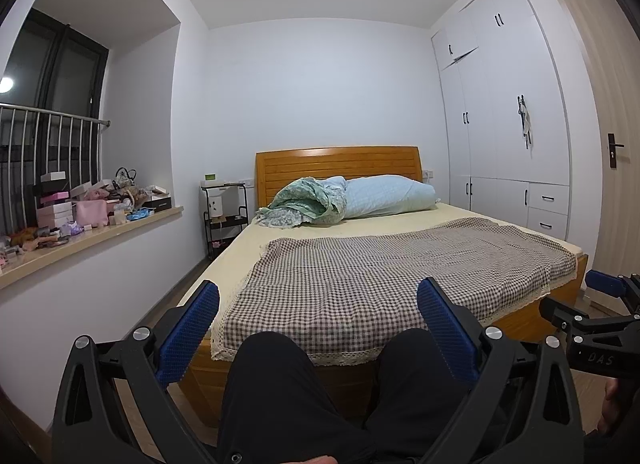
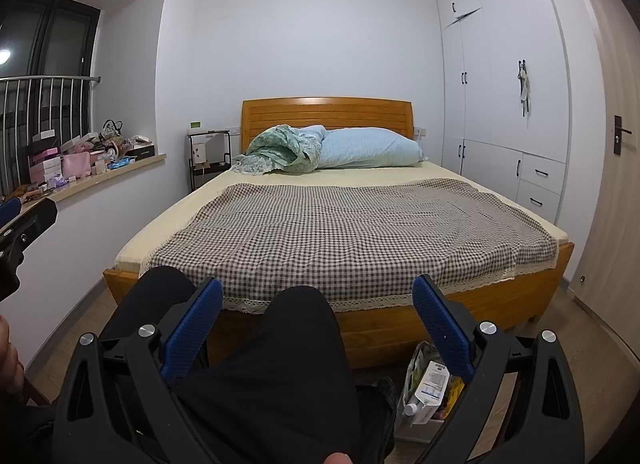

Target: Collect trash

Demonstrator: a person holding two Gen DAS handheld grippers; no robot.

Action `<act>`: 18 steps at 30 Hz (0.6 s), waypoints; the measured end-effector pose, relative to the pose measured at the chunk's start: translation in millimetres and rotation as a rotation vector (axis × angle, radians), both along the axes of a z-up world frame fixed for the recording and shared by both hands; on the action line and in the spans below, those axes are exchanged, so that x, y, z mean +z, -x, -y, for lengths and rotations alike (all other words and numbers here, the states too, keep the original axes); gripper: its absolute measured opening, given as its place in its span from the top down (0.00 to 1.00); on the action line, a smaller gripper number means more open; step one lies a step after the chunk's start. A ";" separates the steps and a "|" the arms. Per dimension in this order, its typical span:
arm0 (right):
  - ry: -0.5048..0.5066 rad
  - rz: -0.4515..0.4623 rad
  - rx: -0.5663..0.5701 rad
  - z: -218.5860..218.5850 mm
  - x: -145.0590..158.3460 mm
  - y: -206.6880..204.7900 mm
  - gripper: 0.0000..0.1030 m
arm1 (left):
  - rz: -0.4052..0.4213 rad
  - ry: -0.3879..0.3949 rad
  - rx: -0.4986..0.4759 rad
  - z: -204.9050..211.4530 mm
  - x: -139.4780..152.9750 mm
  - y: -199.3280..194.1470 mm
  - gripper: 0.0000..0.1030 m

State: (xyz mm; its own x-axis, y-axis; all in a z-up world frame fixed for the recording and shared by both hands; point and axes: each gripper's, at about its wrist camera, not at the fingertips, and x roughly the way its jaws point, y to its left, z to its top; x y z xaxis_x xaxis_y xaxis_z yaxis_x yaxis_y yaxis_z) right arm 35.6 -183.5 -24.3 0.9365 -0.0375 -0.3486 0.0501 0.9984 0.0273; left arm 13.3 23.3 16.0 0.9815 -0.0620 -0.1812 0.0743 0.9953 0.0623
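Note:
My left gripper (image 1: 318, 304) is open and empty, held above the person's black-trousered knees (image 1: 280, 376) and facing the bed. My right gripper (image 2: 318, 304) is open and empty too, above the knees (image 2: 288, 364). A heap of trash (image 2: 426, 388) lies on the floor by the right knee: a white carton with a label and some green and yellow wrappers, partly hidden behind my right finger. The right gripper's side shows at the right edge of the left wrist view (image 1: 592, 328). The left gripper's side shows at the left edge of the right wrist view (image 2: 24, 228).
A wooden bed (image 2: 400, 328) with a checked cloth (image 2: 352, 232), a blue pillow (image 2: 368, 148) and a green quilt (image 2: 280, 150) fills the room ahead. A window sill (image 1: 92, 238) at left holds several boxes and bags. A black bedside rack (image 1: 224, 220) stands by the headboard. White wardrobes (image 2: 504, 84) and a door (image 2: 620, 144) line the right.

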 end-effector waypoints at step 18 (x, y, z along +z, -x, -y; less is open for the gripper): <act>0.009 -0.007 0.002 1.2 -3.1 -0.8 0.11 | 0.003 -0.016 -0.009 4.7 -1.3 2.3 0.07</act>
State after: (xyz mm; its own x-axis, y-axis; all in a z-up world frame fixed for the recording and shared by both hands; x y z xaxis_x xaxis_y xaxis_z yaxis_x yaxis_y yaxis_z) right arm 36.4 -184.7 -27.4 0.9340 -0.0387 -0.3552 0.0480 0.9987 0.0175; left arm 11.0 18.6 14.7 0.9815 -0.0676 -0.1790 0.0827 0.9935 0.0785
